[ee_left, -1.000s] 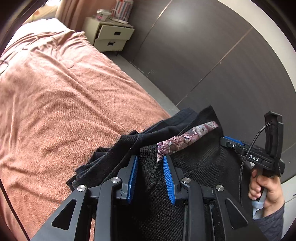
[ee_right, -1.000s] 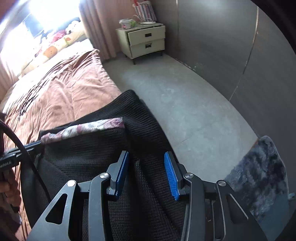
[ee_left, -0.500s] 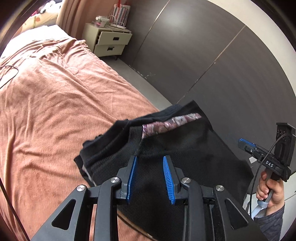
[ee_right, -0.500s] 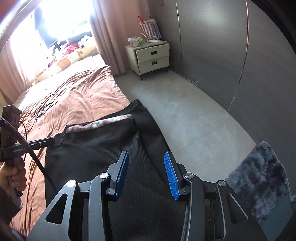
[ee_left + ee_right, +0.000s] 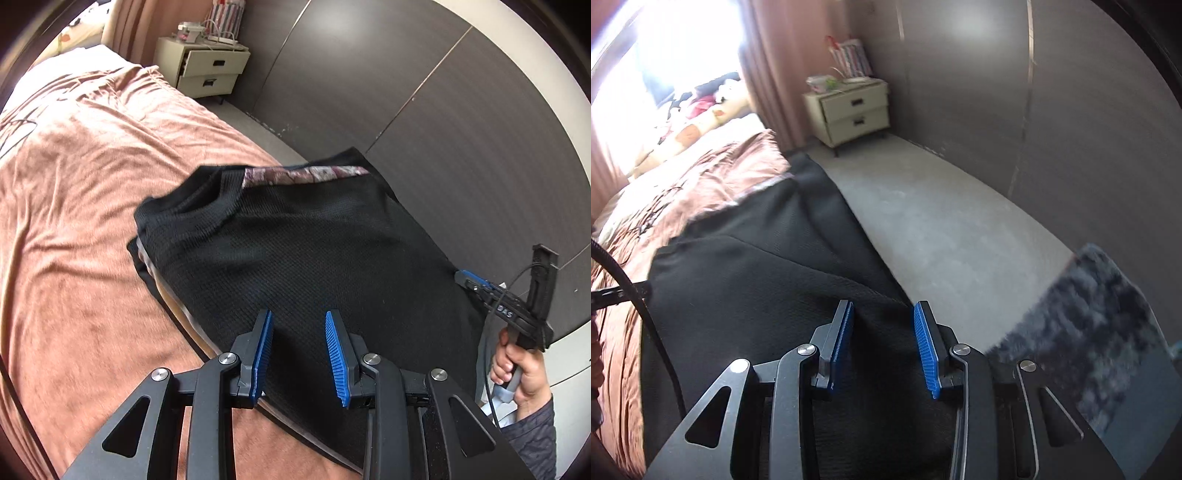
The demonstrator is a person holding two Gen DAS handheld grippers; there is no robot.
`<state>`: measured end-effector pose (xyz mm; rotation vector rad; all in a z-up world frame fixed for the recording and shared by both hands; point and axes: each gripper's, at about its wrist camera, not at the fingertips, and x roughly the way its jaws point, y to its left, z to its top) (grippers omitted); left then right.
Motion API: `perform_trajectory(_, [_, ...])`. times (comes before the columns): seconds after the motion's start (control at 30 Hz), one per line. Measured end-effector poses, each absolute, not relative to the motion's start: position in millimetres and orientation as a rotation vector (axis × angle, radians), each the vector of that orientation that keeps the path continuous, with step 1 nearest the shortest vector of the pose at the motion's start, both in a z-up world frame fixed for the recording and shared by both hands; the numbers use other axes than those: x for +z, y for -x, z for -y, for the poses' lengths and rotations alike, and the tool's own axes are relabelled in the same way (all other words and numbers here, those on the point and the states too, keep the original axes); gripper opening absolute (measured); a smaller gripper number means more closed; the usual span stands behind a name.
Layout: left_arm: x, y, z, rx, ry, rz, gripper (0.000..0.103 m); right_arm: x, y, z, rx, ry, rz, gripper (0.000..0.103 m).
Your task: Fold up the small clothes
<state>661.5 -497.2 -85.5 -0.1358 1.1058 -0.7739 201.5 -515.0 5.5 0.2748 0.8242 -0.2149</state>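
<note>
A black knit garment (image 5: 303, 258) with a floral band (image 5: 306, 173) along its far edge lies spread on the brown bed blanket (image 5: 81, 221), reaching the bed's right side. My left gripper (image 5: 298, 354) hovers open over the garment's near part, with only fabric showing below the gap. My right gripper (image 5: 884, 343) is open too, above the garment's (image 5: 757, 288) right edge beside the floor. In the left wrist view the right gripper (image 5: 476, 284) sits at the cloth's right edge, held by a hand (image 5: 517, 369). The right wrist view is blurred.
A cream nightstand (image 5: 207, 70) stands at the head of the bed, against dark wall panels (image 5: 369, 92). Grey floor (image 5: 942, 229) runs along the bed's right side, with a dark shaggy rug (image 5: 1089, 325) on it. Pillows and a bright window (image 5: 683, 92) are at the far end.
The garment went from bunched up near the fingers to spread flat on the bed. Both grippers have drawn back toward its near edge and further apart.
</note>
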Motion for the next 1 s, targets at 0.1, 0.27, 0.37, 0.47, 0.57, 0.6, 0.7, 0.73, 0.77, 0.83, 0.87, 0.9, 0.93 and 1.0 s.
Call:
perform_trajectory(0.1, [-84, -650, 498, -0.777, 0.142, -1.121, 0.032, 8, -187, 521, -0.252, -0.315, -0.821, 0.031])
perform_trajectory(0.27, [-68, -630, 489, -0.776, 0.146, -1.107, 0.032, 27, -160, 513, -0.299, -0.343, -0.819, 0.031])
perform_trajectory(0.37, [-55, -614, 479, -0.775, 0.16, -1.093, 0.032, 45, -138, 503, -0.284, -0.378, -0.789, 0.032])
perform_trajectory(0.47, [-44, -597, 469, -0.767, 0.164, -1.091, 0.032, 53, -117, 485, -0.256, -0.405, -0.79, 0.032])
perform_trajectory(0.57, [-32, -584, 456, -0.75, 0.168, -1.076, 0.049, 67, -93, 470, -0.245, -0.396, -0.789, 0.041])
perform_trajectory(0.6, [-27, -580, 450, -0.744, 0.178, -1.064, 0.06, 72, -87, 466, -0.234, -0.399, -0.788, 0.051])
perform_trajectory(0.7, [-15, -565, 435, -0.726, 0.169, -1.034, 0.086, 86, -62, 448, -0.2, -0.403, -0.772, 0.069])
perform_trajectory(0.73, [-10, -560, 429, -0.725, 0.165, -1.024, 0.089, 90, -54, 441, -0.199, -0.398, -0.767, 0.077])
perform_trajectory(0.77, [-5, -555, 423, -0.729, 0.164, -1.016, 0.093, 93, -48, 435, -0.198, -0.396, -0.761, 0.081])
perform_trajectory(0.83, [5, -546, 412, -0.732, 0.156, -0.999, 0.097, 99, -37, 424, -0.212, -0.394, -0.757, 0.083])
perform_trajectory(0.87, [11, -540, 406, -0.731, 0.148, -0.984, 0.099, 101, -31, 418, -0.22, -0.392, -0.751, 0.086])
perform_trajectory(0.9, [17, -534, 400, -0.729, 0.139, -0.965, 0.101, 103, -26, 415, -0.226, -0.4, -0.742, 0.091])
perform_trajectory(0.93, [22, -528, 395, -0.723, 0.13, -0.949, 0.102, 102, -22, 412, -0.234, -0.412, -0.741, 0.094])
perform_trajectory(1.0, [30, -518, 384, -0.725, 0.132, -0.926, 0.102, 102, -16, 406, -0.253, -0.427, -0.752, 0.096])
